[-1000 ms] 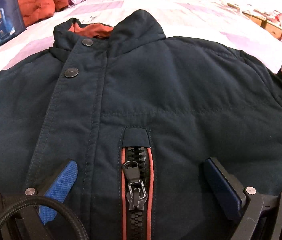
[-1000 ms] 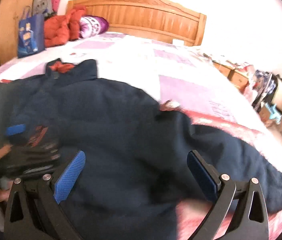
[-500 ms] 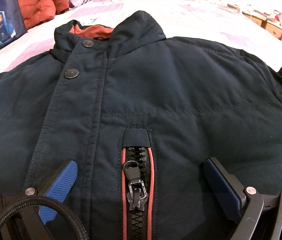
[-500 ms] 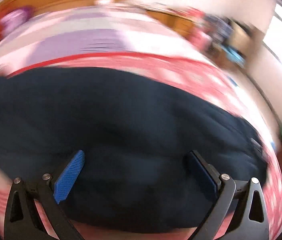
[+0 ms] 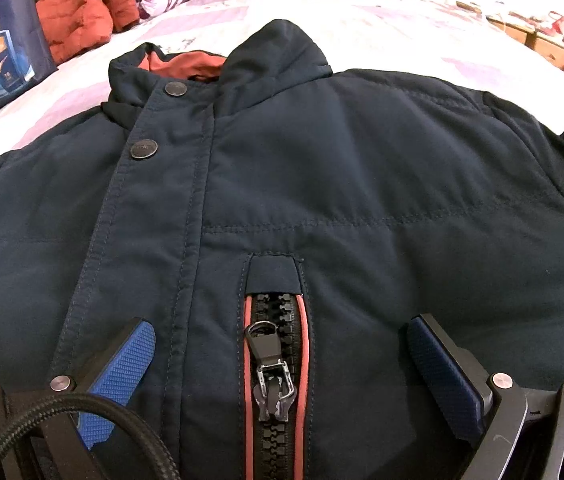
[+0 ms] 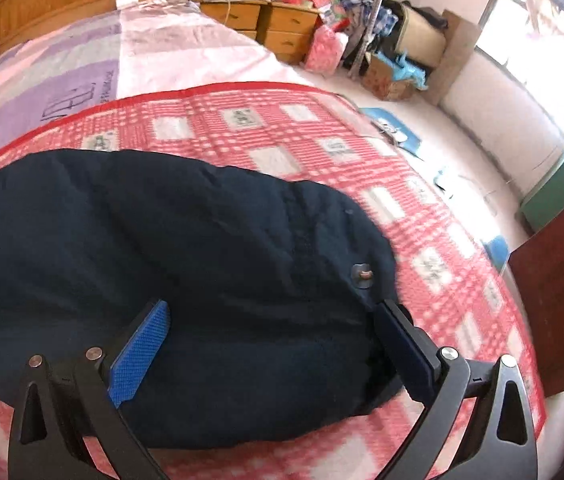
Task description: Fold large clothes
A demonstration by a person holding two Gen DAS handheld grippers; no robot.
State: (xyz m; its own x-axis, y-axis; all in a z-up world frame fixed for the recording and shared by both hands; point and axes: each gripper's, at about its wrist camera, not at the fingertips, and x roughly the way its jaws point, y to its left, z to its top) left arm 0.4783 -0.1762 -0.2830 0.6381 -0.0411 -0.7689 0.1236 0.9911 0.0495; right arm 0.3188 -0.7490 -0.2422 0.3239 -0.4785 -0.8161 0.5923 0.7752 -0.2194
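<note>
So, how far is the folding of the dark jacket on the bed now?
Done: the jacket lies spread flat, front up, collar snaps closed. In hand: the right gripper straddles the sleeve end on the red checked blanket, jaws closing, not yet pinching. The left gripper is open over the chest zipper. Left: every fold; none is visible yet.

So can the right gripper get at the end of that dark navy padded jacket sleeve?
Probably yes: the right gripper has the sleeve end between its closing jaws, pads not yet pressing. Nothing lies on it; only the red checked blanket beneath.
</note>
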